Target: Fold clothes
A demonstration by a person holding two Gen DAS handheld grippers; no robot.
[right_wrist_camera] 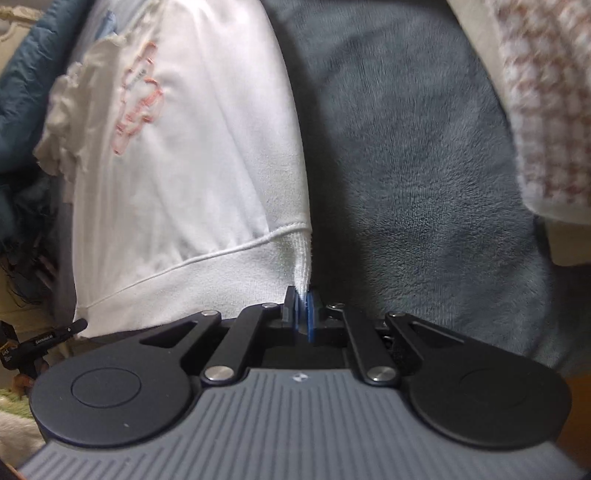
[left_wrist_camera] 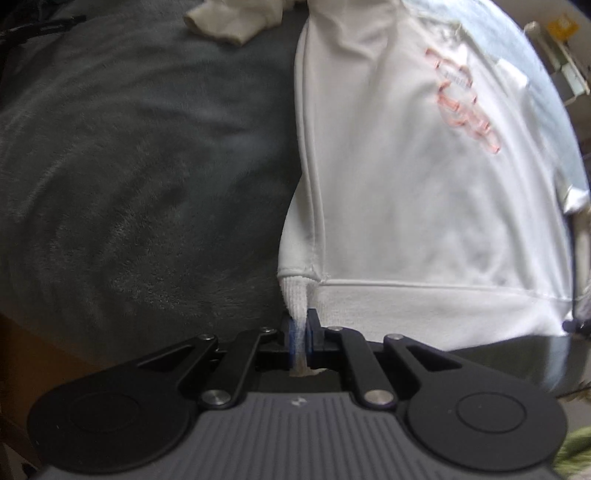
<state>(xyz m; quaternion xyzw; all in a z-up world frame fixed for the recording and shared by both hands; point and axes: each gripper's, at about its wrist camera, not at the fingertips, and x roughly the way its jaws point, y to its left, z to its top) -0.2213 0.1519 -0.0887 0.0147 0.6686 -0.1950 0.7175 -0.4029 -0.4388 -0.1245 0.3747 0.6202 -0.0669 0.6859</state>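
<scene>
A white sweatshirt (left_wrist_camera: 413, 177) with pink stitched lettering (left_wrist_camera: 461, 99) lies spread on a grey plush blanket (left_wrist_camera: 140, 177). My left gripper (left_wrist_camera: 300, 326) is shut on the left corner of its ribbed hem (left_wrist_camera: 295, 295). In the right wrist view the same sweatshirt (right_wrist_camera: 192, 155) shows its pink lettering (right_wrist_camera: 138, 96), and my right gripper (right_wrist_camera: 302, 308) is shut on the hem's right corner (right_wrist_camera: 301, 266). Both grippers point steeply down at the blanket.
A cream garment (left_wrist_camera: 236, 18) lies at the blanket's far side. A pink-and-white checked cloth (right_wrist_camera: 546, 103) lies on the grey blanket (right_wrist_camera: 413, 155) to the right. A dark teal padded cloth (right_wrist_camera: 26, 85) sits left of the sweatshirt. The other gripper's tip (right_wrist_camera: 70, 326) shows at left.
</scene>
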